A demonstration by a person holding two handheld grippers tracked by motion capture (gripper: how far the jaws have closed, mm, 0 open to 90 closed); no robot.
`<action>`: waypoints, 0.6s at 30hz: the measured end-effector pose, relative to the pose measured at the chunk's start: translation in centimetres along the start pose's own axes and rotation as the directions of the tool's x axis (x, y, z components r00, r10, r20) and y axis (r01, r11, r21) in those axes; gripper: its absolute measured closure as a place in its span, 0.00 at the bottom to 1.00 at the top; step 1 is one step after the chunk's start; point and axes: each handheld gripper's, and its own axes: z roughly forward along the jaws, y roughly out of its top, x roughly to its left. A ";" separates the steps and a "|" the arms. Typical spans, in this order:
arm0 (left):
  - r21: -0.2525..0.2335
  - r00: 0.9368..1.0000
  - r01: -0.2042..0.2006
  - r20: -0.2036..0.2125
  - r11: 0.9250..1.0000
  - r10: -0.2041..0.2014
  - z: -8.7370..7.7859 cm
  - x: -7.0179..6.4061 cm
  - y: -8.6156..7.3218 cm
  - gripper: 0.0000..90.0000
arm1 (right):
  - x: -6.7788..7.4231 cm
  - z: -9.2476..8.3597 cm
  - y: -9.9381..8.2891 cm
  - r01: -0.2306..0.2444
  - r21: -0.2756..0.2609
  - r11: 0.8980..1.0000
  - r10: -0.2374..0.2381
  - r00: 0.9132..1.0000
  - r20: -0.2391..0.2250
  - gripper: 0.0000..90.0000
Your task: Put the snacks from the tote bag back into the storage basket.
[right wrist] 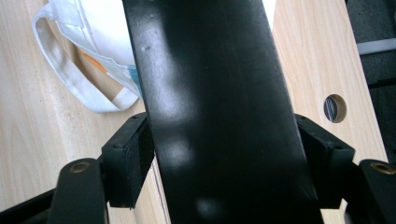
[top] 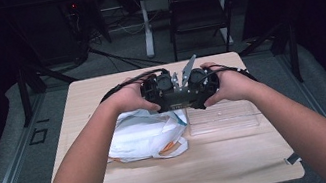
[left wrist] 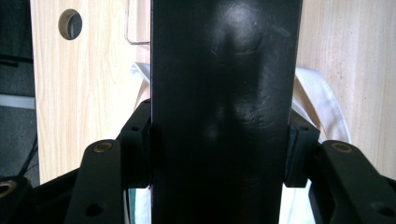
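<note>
A wide, flat black panel [left wrist: 224, 93] runs up the middle of the left gripper view, and my left gripper [left wrist: 219, 154] is shut on it, its pads [left wrist: 137, 149] pressed against both long edges. The right gripper view has the same panel [right wrist: 210, 84] tilted slightly, with my right gripper [right wrist: 229, 163] shut on its edges in the same way. In the high view both hands hold the left gripper [top: 162, 96] and right gripper [top: 199, 90] side by side above the table, the black panel [top: 180, 102] between them.
A crumpled white bag [top: 141, 136] with orange and blue marks lies on the wooden table [top: 190, 173] under the left hand. A clear plastic container [top: 226, 118] stands to its right. A cable hole [right wrist: 335, 108] pierces the tabletop. A dark chair [top: 199, 6] stands beyond the table.
</note>
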 end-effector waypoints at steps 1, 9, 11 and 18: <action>-0.004 1.000 0.000 0.000 1.000 0.000 0.0 -0.1 0.0 0.47 | 0.1 0.2 0.0 -0.013 -0.008 1.000 0.012 1.000 -0.017 0.32; 0.012 0.999 -0.032 -0.001 0.999 0.032 0.1 -0.3 0.0 0.47 | -0.2 0.2 0.0 -0.005 0.036 0.999 0.007 0.998 -0.064 0.41; 0.009 1.000 -0.031 -0.005 0.999 0.031 0.1 -0.3 0.0 0.47 | -0.2 0.2 0.1 0.005 0.041 0.999 -0.002 0.998 -0.062 0.41; 0.005 0.999 -0.035 -0.002 0.999 0.035 0.0 -0.2 -0.2 0.46 | -0.1 0.2 0.1 -0.002 0.044 0.999 0.005 0.998 -0.066 0.42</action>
